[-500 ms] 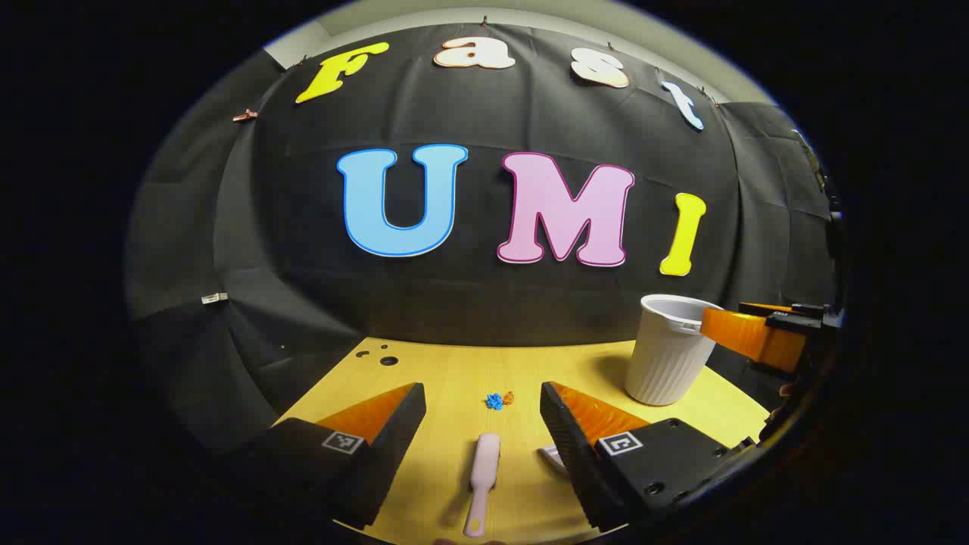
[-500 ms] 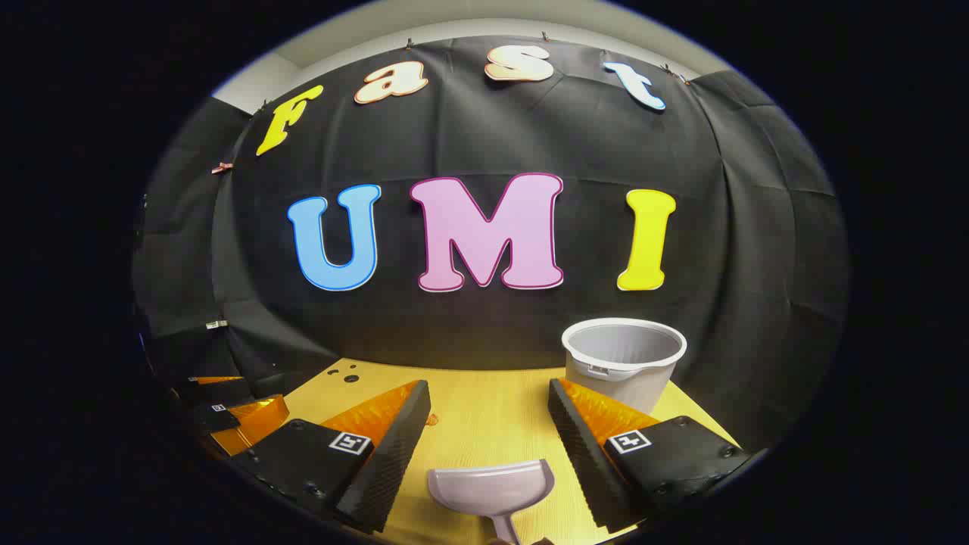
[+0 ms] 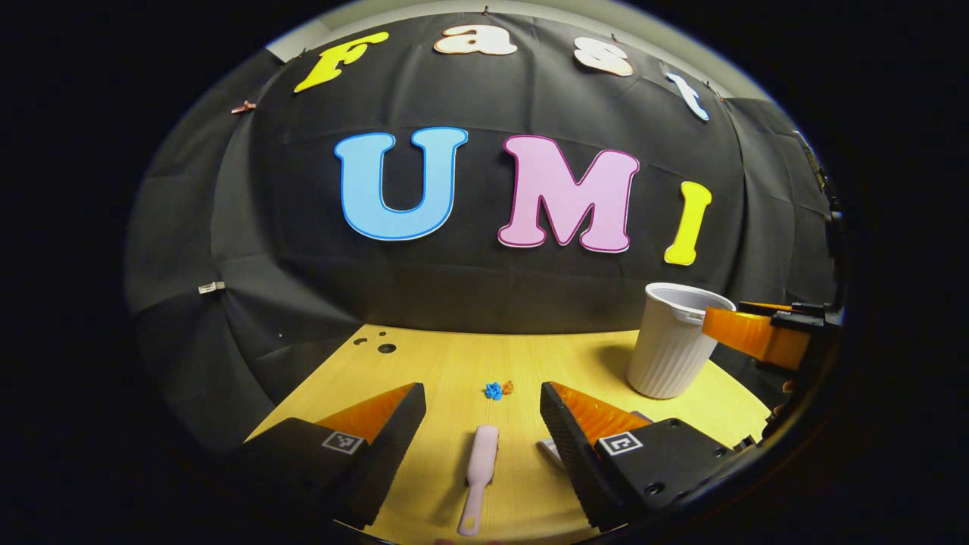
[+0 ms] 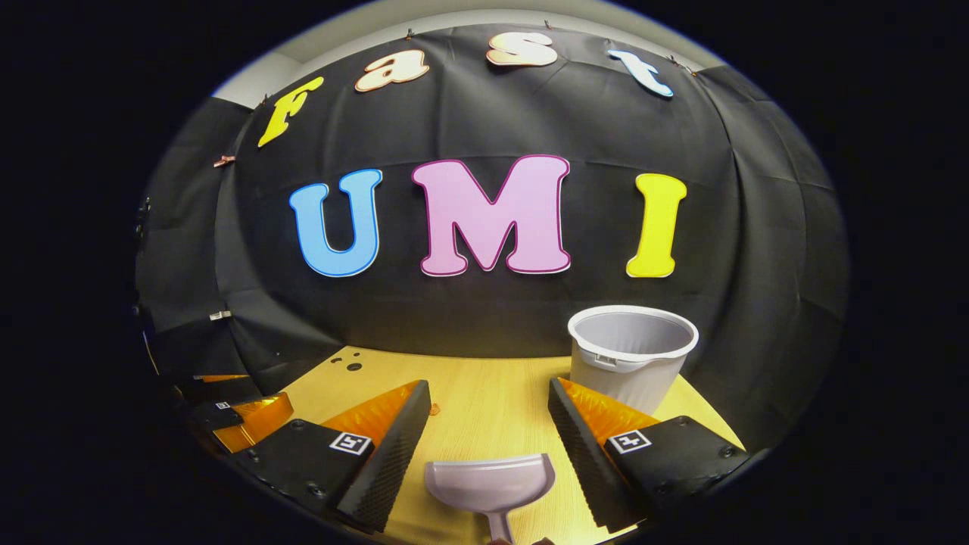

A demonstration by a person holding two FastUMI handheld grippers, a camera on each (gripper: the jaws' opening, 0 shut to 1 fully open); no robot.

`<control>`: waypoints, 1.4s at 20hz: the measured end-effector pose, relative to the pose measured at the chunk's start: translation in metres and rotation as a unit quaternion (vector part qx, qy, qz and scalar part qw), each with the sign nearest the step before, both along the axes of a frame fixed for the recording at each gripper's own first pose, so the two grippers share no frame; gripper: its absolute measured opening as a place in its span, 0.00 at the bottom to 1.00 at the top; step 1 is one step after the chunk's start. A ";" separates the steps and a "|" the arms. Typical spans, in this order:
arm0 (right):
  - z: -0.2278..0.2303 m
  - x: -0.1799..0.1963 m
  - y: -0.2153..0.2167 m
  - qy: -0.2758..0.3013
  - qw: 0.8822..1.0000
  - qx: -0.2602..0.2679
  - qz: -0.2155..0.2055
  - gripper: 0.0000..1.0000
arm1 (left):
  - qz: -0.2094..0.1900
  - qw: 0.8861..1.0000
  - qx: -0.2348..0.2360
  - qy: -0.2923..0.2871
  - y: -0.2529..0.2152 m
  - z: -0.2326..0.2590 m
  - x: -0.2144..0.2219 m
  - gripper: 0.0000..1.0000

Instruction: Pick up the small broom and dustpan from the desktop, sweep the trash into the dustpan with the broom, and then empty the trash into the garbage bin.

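Desktop (image 3: pixel 454 363): broom (image 3: pixel 478 475) left view, dustpan (image 4: pixel 490 482) right.

— What's the desktop (image 3: pixel 447 363) you work on?
— Pale wood grain, smooth, with a soft sheen under your lamp.
— And the broom (image 3: pixel 478 473) and dustpan (image 4: pixel 490 481)?
— Smooth plastic, both; your dustpan looks slightly glossy.
— The garbage bin (image 4: pixel 632 356)?
— Matt plastic, ribbed down its wall.
— The trash (image 3: pixel 498 390)?
— Crumpled bits, perhaps paper.
— Behind you?
— Matt cloth wall (image 3: pixel 484 288), creased.
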State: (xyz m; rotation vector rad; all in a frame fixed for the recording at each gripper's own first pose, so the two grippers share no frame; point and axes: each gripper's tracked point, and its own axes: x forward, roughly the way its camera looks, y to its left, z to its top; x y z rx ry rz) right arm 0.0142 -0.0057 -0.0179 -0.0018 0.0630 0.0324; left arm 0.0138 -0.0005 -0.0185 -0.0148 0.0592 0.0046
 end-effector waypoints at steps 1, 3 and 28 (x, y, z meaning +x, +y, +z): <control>-0.004 0.001 0.000 0.007 1.000 -0.001 0.001 0.97 | 0.001 1.000 -0.003 0.004 0.001 -0.002 0.001 0.96; -0.012 0.003 -0.001 0.020 1.000 0.002 0.004 0.97 | 0.003 1.000 -0.008 0.016 0.004 -0.009 0.004 0.97; -0.110 0.026 -0.013 0.153 0.988 0.011 0.032 0.97 | -0.021 0.928 -0.011 0.372 0.013 -0.223 0.033 0.97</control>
